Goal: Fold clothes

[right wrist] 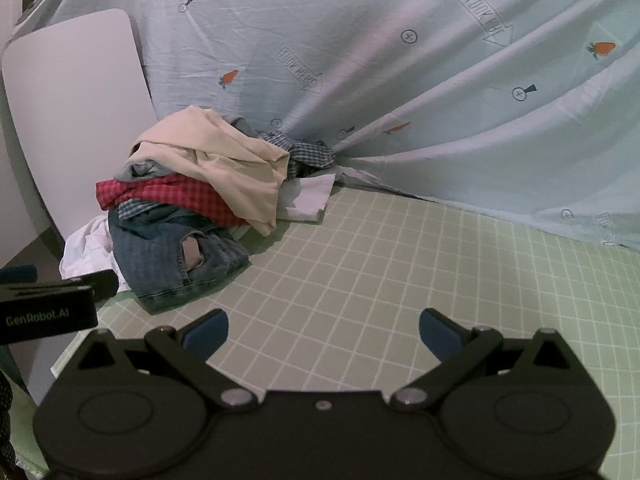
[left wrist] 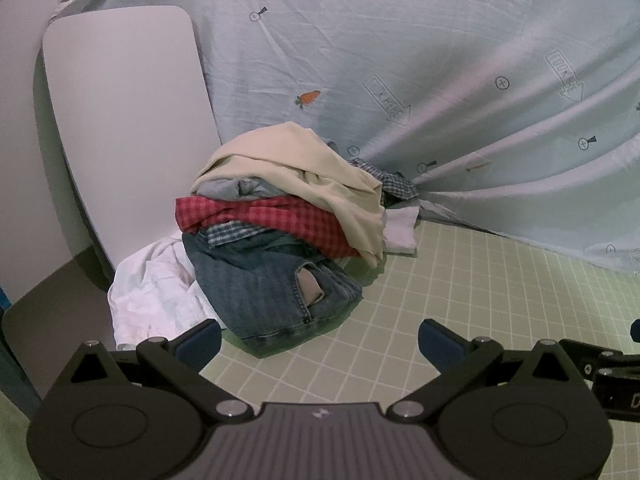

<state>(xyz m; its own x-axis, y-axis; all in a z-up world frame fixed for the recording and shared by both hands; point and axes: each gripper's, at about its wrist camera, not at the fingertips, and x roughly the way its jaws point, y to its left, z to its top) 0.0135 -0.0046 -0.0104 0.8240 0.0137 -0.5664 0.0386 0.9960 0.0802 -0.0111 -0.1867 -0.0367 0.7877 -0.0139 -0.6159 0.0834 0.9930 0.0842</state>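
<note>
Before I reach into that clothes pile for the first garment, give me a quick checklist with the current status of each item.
1. Left gripper open and empty: ok, jaws spread, nothing between them.
2. Right gripper open and empty: ok, same.
3. Folding space free: ok, the green grid mat is bare in front of both grippers.
4. Top garment reachable: ok, the cream garment lies on top of the pile, uncovered.
5. Garments separable: cannot tell, the red checked shirt and jeans are layered and bunched beneath it.
6. Backdrop sheet clear of the pile: not ok, it gathers right beside the clothes.
</note>
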